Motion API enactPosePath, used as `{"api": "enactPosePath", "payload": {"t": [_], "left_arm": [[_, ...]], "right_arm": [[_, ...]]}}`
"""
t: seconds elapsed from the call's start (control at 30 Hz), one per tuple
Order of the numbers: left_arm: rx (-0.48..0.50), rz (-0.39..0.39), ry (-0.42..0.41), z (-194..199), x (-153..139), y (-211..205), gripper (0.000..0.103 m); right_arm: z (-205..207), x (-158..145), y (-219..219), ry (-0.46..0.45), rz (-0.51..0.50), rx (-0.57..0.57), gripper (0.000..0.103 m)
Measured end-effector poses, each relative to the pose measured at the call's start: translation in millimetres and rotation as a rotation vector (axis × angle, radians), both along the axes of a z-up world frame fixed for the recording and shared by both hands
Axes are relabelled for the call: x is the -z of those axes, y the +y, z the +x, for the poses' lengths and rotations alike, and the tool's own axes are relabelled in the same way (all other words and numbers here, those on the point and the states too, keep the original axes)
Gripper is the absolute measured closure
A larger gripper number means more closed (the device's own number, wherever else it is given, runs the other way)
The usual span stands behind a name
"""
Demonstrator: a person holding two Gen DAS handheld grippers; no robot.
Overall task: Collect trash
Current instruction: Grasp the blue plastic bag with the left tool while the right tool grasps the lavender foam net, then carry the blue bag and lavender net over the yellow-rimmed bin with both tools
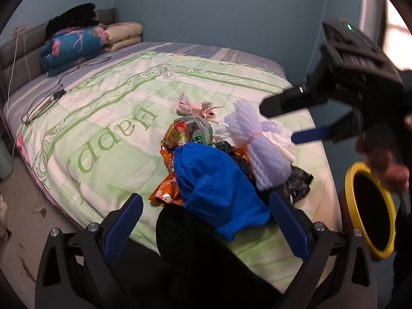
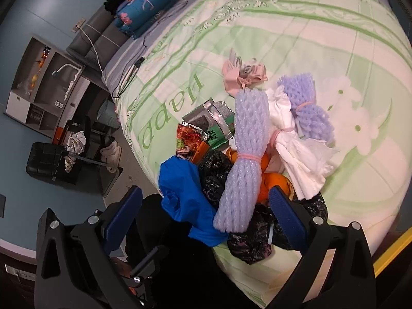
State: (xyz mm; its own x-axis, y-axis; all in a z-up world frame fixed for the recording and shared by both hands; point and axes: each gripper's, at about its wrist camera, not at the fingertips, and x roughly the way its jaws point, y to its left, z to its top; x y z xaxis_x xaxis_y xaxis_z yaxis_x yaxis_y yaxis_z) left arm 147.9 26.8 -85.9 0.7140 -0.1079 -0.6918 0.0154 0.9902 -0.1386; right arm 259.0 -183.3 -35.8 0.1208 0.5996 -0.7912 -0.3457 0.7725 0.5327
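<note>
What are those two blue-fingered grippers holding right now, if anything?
Nothing. The left gripper and the right gripper are both open above the trash pile, fingers spread either side of the blue bag without touching it.

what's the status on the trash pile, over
Both tongs open, empty: left, right. Trash pile uncollected on bed. Yellow-rimmed bin beside it. Nothing blocking.

Dim, bluish indoor light with soft, faint shadows. Strong fisheye bending darkens both pictures' corners. The right gripper (image 1: 288, 121) is motion-blurred; a window (image 1: 397, 28) beyond it glares white.
</note>
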Motion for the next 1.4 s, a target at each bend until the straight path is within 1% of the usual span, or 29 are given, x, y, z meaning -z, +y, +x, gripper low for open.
{"api": "enactPosePath", "payload": {"t": [0.13,0.2,0.23,0.27,0.37,0.43,0.47,0.6,0.67,0.7,0.73,0.77,0.8,0.83,0.87,0.9,0.97,1.07,1.17,1.4], "left_arm": [[0.011,-0.021,0.007,9.7,2.3,-0.1,0.008],[0.019,-0.017,0.009,14.0,5.2,-2.5,0.008],[0.017,-0.014,0.011,14.7,6.4,-3.3,0.008],[0.018,-0.021,0.016,16.4,7.5,-3.3,0.008],[0.01,-0.051,0.013,19.3,8.9,1.2,0.008],[0.009,-0.077,0.017,20.8,10.3,4.5,0.01],[0.009,-0.087,0.027,23.5,12.2,5.9,0.013],[0.008,-0.112,0.056,31.4,20.8,8.0,0.021],[0.019,-0.124,0.065,34.3,23.2,7.3,0.031],[0.026,-0.121,0.067,35.3,24.2,5.5,0.034],[0.03,-0.117,0.069,36.4,25.5,4.0,0.039],[0.036,-0.117,0.075,38.3,27.0,2.3,0.048],[0.041,-0.118,0.081,40.0,28.5,0.8,0.053],[0.042,-0.117,0.091,41.7,30.2,0.1,0.066],[0.043,-0.12,0.105,44.3,32.8,0.1,0.075],[0.043,-0.126,0.112,44.6,34.2,0.3,0.079],[0.039,-0.147,0.121,45.6,36.5,4.4,0.09],[0.039,-0.181,0.108,41.7,34.0,9.8,0.093],[0.053,-0.179,0.086,35.1,28.1,7.8,0.094],[0.118,-0.174,-0.04,9.5,-4.4,1.8,0.094]], "right_arm": [[5.9,9.4,0.7,0.052,0.029,0.006,0.009],[6.0,13.9,2.2,0.057,0.02,0.002,0.01],[7.2,16.1,2.9,0.06,0.014,0.004,0.014],[8.9,19.0,3.8,0.066,0.005,0.008,0.016],[14.5,27.6,5.5,0.077,-0.014,0.019,0.019],[17.1,30.6,7.5,0.078,-0.032,0.019,0.024],[18.7,32.7,8.9,0.078,-0.038,0.016,0.026],[20.7,40.0,14.1,0.09,-0.05,0.01,0.031],[20.2,42.6,17.1,0.089,-0.062,0.004,0.037],[20.3,44.5,17.8,0.092,-0.069,0.008,0.038],[20.6,46.2,17.8,0.092,-0.075,0.014,0.041],[21.2,47.4,18.1,0.088,-0.078,0.019,0.045],[21.2,47.8,18.2,0.082,-0.086,0.02,0.048],[21.5,47.9,19.1,0.077,-0.091,0.018,0.053],[21.7,48.4,19.0,0.077,-0.091,0.019,0.058],[21.8,49.2,18.4,0.078,-0.089,0.021,0.061],[21.9,51.5,15.9,0.08,-0.086,0.029,0.073],[21.3,52.7,8.5,0.078,-0.067,0.043,0.075],[19.1,48.6,1.6,0.061,-0.036,0.057,0.075],[4.7,21.3,-16.5,-0.01,0.046,0.063,0.075]]}}
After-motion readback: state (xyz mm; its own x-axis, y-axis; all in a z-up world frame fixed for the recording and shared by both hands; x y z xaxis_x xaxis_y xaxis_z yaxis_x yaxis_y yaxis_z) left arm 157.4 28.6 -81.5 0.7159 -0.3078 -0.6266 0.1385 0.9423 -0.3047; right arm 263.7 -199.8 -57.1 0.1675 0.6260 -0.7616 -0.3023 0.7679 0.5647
